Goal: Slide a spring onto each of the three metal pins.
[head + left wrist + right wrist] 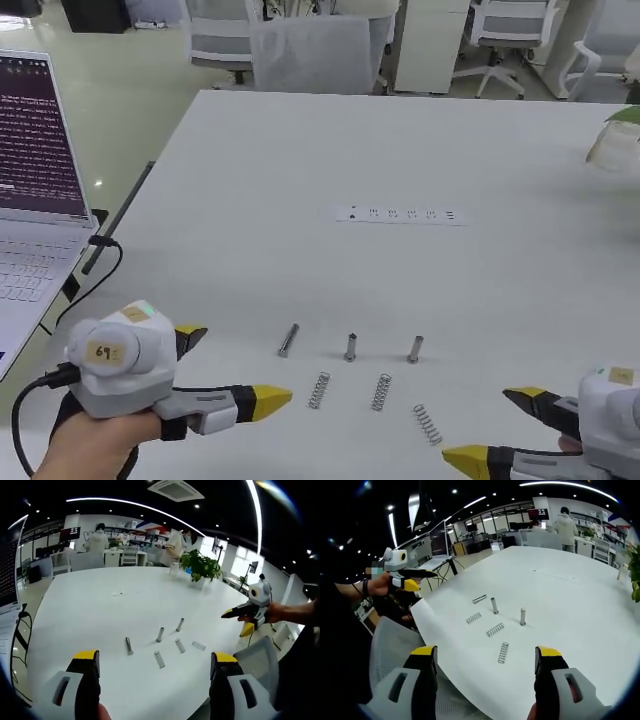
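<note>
Left gripper (232, 368) spread, empty; right gripper (495, 428) spread too; three springs (381, 392) lie between them, bare pins (351, 347) just beyond; springs look light, squashy, likely to roll; pinch gently mid-coil.

The desk (450, 130) has a smooth, matt white top. On it the three pins (351, 347) are plain grey metal with a dull sheen, and the springs (381, 392) are thin, bright wire. The left gripper (238, 364) and right gripper (490, 428) are matt white and grey plastic, tipped in yellow.
</note>
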Available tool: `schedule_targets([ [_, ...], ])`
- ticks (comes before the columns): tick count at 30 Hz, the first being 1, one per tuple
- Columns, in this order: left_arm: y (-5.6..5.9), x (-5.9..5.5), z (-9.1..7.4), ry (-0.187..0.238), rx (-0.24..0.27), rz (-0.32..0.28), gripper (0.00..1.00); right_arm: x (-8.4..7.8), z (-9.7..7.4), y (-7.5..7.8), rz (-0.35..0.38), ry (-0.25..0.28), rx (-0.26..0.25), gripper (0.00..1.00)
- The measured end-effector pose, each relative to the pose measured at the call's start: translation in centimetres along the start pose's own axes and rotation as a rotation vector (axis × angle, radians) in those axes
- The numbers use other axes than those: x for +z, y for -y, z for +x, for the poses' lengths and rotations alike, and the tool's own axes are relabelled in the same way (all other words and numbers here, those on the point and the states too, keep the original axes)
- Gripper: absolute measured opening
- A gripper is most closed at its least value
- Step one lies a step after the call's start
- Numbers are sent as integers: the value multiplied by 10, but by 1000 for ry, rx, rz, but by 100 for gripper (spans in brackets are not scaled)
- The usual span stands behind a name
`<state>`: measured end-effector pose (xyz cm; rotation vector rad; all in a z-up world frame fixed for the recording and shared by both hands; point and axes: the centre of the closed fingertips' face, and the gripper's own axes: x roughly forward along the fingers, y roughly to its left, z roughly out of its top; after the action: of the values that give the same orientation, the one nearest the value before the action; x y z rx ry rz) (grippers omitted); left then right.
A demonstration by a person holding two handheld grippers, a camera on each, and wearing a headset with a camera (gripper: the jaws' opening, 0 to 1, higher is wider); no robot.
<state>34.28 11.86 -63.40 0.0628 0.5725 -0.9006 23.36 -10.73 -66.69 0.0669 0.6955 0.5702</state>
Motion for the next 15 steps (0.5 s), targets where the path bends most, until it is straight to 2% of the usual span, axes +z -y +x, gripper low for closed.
schedule_targets([
  [6, -5, 6, 9, 7, 1, -9, 89, 0, -2, 4, 7, 6, -11, 78],
  [15, -17, 2, 31, -15, 2, -7, 88, 0, -6, 9, 20, 8, -21, 76],
])
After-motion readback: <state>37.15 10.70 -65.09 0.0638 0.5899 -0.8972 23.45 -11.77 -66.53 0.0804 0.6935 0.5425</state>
